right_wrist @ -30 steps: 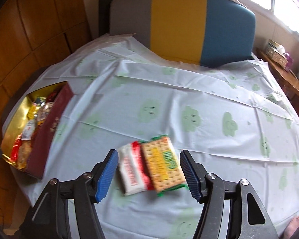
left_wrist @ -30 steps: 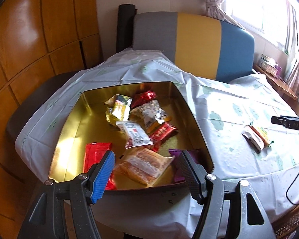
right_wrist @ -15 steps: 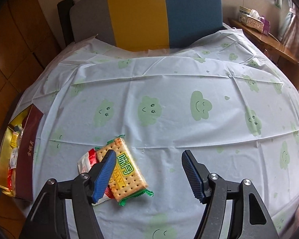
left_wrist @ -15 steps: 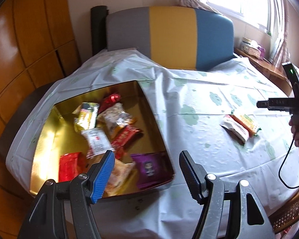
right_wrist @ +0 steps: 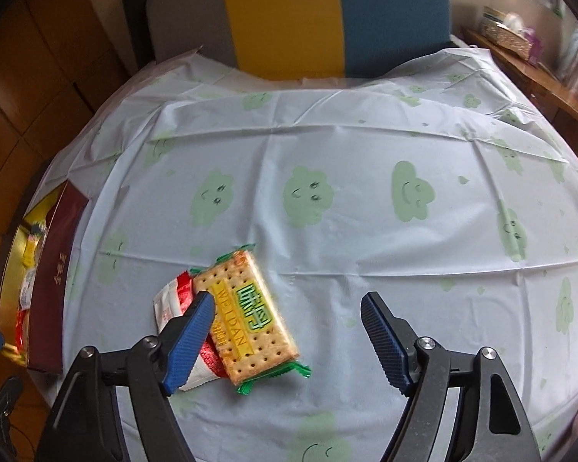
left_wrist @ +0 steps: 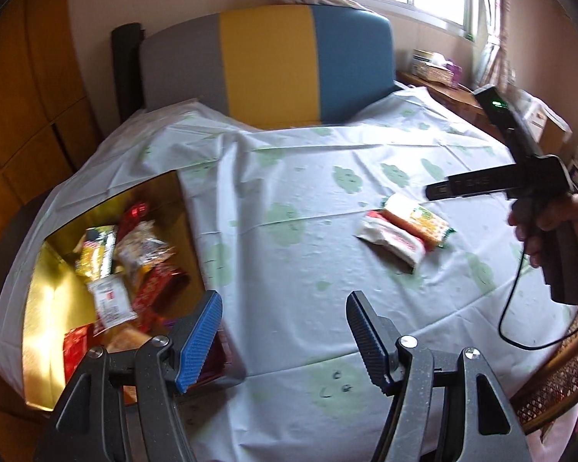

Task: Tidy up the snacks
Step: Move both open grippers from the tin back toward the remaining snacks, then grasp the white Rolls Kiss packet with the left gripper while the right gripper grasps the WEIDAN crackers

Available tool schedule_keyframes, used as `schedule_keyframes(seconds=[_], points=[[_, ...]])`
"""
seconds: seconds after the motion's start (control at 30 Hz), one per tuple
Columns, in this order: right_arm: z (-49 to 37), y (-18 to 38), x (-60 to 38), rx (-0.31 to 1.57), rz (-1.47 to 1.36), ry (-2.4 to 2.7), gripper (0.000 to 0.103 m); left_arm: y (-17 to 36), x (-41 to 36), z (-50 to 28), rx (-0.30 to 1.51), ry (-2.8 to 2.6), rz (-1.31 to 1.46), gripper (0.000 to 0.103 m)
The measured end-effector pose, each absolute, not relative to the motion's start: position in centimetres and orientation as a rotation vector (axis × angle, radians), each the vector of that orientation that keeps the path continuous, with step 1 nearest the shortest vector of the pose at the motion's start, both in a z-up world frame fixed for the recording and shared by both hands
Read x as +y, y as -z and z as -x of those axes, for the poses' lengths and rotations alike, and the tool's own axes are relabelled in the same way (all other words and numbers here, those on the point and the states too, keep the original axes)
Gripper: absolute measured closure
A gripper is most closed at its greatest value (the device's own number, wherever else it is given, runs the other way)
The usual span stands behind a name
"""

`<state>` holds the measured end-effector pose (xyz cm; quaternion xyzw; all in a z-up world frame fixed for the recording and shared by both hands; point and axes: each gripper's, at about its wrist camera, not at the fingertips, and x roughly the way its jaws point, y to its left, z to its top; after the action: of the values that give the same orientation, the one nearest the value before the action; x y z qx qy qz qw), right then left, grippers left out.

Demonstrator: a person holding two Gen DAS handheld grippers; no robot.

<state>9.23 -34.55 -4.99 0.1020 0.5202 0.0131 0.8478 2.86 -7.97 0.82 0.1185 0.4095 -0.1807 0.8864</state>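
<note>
A cracker packet [right_wrist: 246, 315] with green ends lies on a red and white packet [right_wrist: 177, 300] on the tablecloth. Both also show in the left wrist view, the cracker packet [left_wrist: 418, 221] behind the red and white packet [left_wrist: 393, 240]. My right gripper [right_wrist: 289, 331] is open and empty, its left finger over the packets' left side. A gold-lined box [left_wrist: 38, 308] with several snack packets sits at the table's left edge. My left gripper [left_wrist: 285, 335] is open and empty above the cloth, right of the box. The right gripper's body [left_wrist: 520, 177] shows at right.
A round table under a white cloth with green clouds [right_wrist: 308, 196]. A grey, yellow and blue chair back [left_wrist: 266, 65] stands behind it. Wooden panels [left_wrist: 27, 96] are at the left. A side shelf with a basket [right_wrist: 508, 34] is at the far right.
The left gripper swung right, away from over the box toward the table's middle. The right gripper shifted right, then back closer, so the two packets sit by its left finger.
</note>
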Motion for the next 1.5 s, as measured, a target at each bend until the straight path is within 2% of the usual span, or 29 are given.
schedule_keyframes(seconds=[0.27, 0.33, 0.5, 0.57, 0.67, 0.73, 0.9, 1.17, 1.4, 1.47, 1.5], points=[[-9.8, 7.3, -30.3, 1.146, 0.039, -0.085, 0.027, 0.5, -9.9, -2.9, 0.899, 0.44, -0.26, 0.035], [-10.0, 7.9, -30.0, 1.174, 0.06, -0.097, 0.051, 0.9, -10.4, -3.0, 0.913, 0.452, -0.261, 0.035], [-10.1, 7.0, -32.1, 1.162, 0.023, 0.003, 0.052, 1.3, -11.4, -3.6, 0.938, 0.473, -0.254, 0.035], [-10.4, 7.7, -33.6, 1.229, -0.032, 0.049, 0.049, 1.4, -12.1, -4.2, 0.955, 0.481, -0.241, 0.035], [-10.5, 8.4, -35.1, 1.29, -0.111, 0.096, 0.037, 1.8, -13.4, -5.5, 0.99, 0.501, -0.217, 0.035], [-10.5, 7.8, -35.7, 1.261, -0.189, 0.069, 0.019, 2.1, -14.3, -6.4, 1.011, 0.511, -0.192, 0.035], [-10.1, 5.5, -37.6, 1.161, -0.285, 0.092, 0.017, 3.7, -17.1, -9.1, 1.104, 0.525, -0.112, 0.035], [-10.0, 4.1, -40.7, 1.109, -0.4, 0.172, 0.016, 6.5, -21.1, -12.5, 1.211, 0.488, -0.024, 0.037], [-10.2, 4.4, -40.0, 1.105, -0.414, 0.169, 0.016, 7.8, -23.9, -13.2, 1.178, 0.425, -0.139, 0.037], [-10.2, 4.6, -39.9, 1.118, -0.41, 0.162, 0.016, 7.8, -24.0, -12.6, 1.142, 0.438, -0.206, 0.043], [-10.2, 4.7, -39.7, 1.12, -0.403, 0.156, 0.017, 7.8, -23.7, -12.2, 1.117, 0.444, -0.245, 0.052]])
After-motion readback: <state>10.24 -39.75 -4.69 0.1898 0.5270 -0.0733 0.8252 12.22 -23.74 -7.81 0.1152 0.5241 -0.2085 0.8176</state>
